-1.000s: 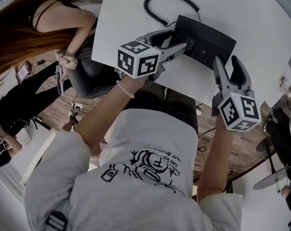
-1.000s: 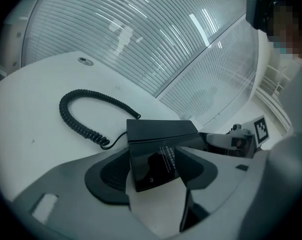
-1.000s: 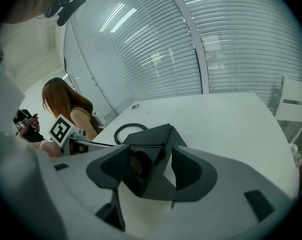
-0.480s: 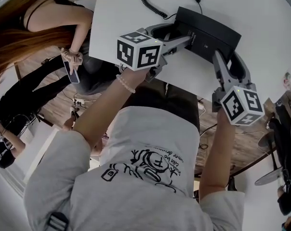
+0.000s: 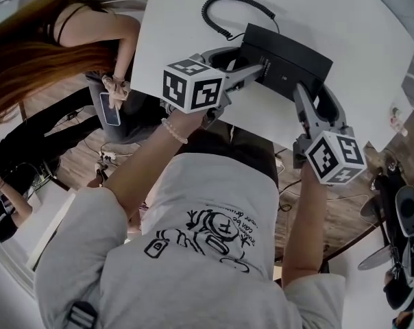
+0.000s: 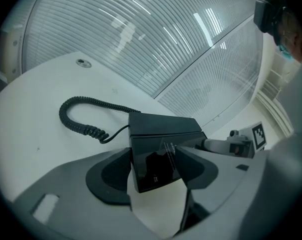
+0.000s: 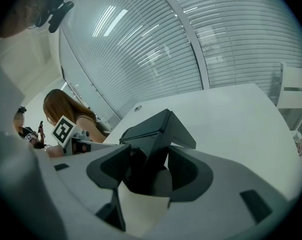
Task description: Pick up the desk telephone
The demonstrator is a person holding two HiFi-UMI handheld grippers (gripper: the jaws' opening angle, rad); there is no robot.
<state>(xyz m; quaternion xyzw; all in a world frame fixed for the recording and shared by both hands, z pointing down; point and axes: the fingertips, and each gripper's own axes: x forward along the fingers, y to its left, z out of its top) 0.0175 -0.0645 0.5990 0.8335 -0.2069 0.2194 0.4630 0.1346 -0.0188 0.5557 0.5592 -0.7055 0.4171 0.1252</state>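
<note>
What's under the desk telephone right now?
Only the white table shows beneath the desk telephone, held by left gripper and right gripper. Its underside is covered; contact can't be told.

Bare table (image 5: pixel 371 40) beyond the telephone (image 5: pixel 289 57) — coiled cord (image 5: pixel 207 16) (left side) blocks there.

A white table (image 5: pixel 371 33) carries a black desk telephone (image 5: pixel 289 53) near its edge; its coiled cord (image 5: pixel 208 14) lies alongside.

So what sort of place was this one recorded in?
Probably an office or meeting room. There's a desk telephone with its coiled cord at a white table, and slatted blinds run along the wall beyond it.
</note>
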